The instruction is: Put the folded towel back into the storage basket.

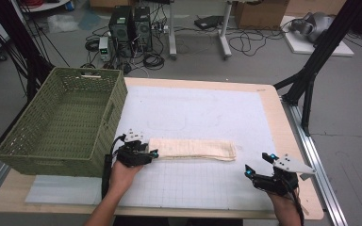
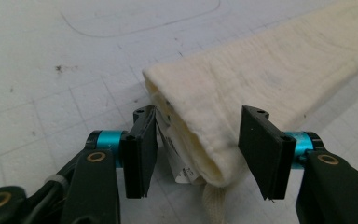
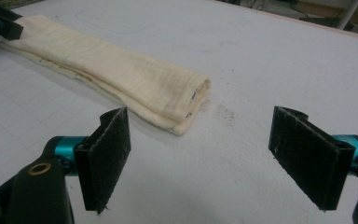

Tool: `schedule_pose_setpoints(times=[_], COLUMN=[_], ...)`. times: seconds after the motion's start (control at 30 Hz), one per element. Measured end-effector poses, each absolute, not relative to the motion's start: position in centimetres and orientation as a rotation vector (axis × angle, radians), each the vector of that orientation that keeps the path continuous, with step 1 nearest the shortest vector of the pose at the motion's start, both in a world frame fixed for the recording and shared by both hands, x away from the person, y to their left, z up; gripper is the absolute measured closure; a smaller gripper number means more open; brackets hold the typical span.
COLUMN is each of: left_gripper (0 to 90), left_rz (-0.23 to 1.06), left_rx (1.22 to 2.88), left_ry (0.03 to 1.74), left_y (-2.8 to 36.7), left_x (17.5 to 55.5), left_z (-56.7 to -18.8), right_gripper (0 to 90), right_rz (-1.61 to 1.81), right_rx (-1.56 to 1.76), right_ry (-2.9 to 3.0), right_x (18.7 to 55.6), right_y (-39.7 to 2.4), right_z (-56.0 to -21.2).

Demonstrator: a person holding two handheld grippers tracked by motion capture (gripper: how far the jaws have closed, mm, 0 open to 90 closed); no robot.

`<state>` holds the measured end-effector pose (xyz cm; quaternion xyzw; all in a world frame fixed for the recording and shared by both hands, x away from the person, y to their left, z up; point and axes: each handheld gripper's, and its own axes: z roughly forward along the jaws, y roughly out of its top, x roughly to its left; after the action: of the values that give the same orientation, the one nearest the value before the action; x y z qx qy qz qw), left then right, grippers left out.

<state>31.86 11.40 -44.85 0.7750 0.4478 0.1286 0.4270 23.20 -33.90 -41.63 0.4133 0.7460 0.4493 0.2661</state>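
While the folded cloth (image 1: 193, 149) lies flat mid-table, nearer the front edge, we've got the left gripper (image 2: 193, 149) straddling its left end, jaws parted, not yet clamped. Right gripper (image 3: 200, 156) hangs wide open and empty, off the cloth's right end near the front-right corner. Looks like the grasp step; next: close left, then probably lift toward the green basket (image 1: 99, 146) at the left edge.

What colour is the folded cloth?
Cream, plain with no pattern: the folded cloth shows best in the right gripper view.

High view looks down over the table (image 1: 264, 101); both claw views (close, low) share its folded cloth (image 1: 193, 149).
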Motion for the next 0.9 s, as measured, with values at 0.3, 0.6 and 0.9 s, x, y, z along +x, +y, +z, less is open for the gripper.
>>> schedule_pose_setpoints(times=[0.3,0.6,0.9], left_gripper=[65.2,82.6,82.6], left_rz=[0.367,0.335,0.369], left_rx=[1.983,1.978,1.962], left_ry=[1.043,0.999,0.990], left_y=[10.8,10.8,11.1], left_x=[31.3,31.3,31.4], left_z=[-45.1,-45.1,-45.0], right_gripper=[19.2,19.2,19.3], right_rz=[1.213,1.202,1.156], right_rx=[1.116,1.124,1.172], right_ry=[2.017,2.003,2.052], right_x=[23.3,24.0,26.6], right_y=[-33.7,-33.1,-31.4], right_z=[-41.7,-41.8,-42.7])
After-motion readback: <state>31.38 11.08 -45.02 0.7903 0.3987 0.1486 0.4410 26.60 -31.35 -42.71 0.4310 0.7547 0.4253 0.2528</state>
